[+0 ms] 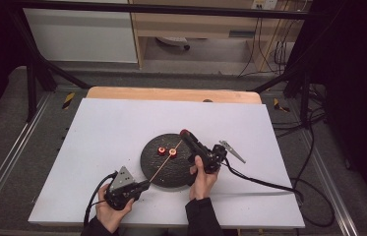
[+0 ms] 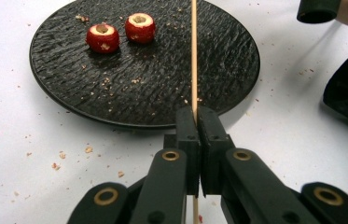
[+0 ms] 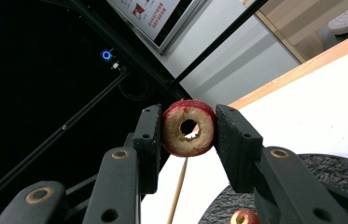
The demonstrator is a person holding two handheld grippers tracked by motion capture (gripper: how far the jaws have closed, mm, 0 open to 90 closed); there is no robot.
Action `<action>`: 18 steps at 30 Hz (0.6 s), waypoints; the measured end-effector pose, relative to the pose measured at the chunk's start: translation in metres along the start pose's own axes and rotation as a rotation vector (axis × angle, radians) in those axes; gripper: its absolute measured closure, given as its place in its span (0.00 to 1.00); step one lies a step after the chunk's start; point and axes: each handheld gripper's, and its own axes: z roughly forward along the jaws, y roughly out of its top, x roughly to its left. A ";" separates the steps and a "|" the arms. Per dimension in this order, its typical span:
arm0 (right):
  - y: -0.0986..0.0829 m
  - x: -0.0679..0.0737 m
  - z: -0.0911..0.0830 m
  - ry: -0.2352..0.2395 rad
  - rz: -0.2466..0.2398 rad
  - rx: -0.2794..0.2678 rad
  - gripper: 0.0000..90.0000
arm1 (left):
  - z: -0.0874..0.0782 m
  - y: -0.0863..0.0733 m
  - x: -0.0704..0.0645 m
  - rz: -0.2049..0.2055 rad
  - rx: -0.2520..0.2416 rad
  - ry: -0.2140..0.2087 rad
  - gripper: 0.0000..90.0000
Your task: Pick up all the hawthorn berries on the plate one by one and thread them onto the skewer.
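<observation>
Your right gripper [image 3: 188, 135] clamps the cored hawthorn [image 3: 189, 128], its hole facing the skewer [image 2: 194, 56] tip clenched by your left gripper [image 2: 198, 123].

Cored red fruit [image 3: 189, 128] clamped, skewer [image 2: 193, 56] pinched

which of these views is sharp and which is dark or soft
High view: white table evenly lit, surroundings dim, small things soft. Left gripper view: plate texture and skewer crisp, left tongs soft close up. Right gripper view: cored fruit ring sharp in the right tongs, left background nearly black.
</observation>
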 end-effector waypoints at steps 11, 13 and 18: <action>-0.008 0.000 -0.003 0.014 0.011 -0.023 0.70 | 0.011 0.007 -0.013 -0.037 -0.042 0.029 0.98; -0.009 0.001 -0.004 0.020 0.017 -0.016 0.70 | 0.013 0.010 -0.014 -0.043 -0.044 0.032 0.98; -0.010 0.002 -0.006 0.025 0.019 -0.006 0.70 | 0.016 0.018 -0.015 -0.054 -0.059 0.037 0.98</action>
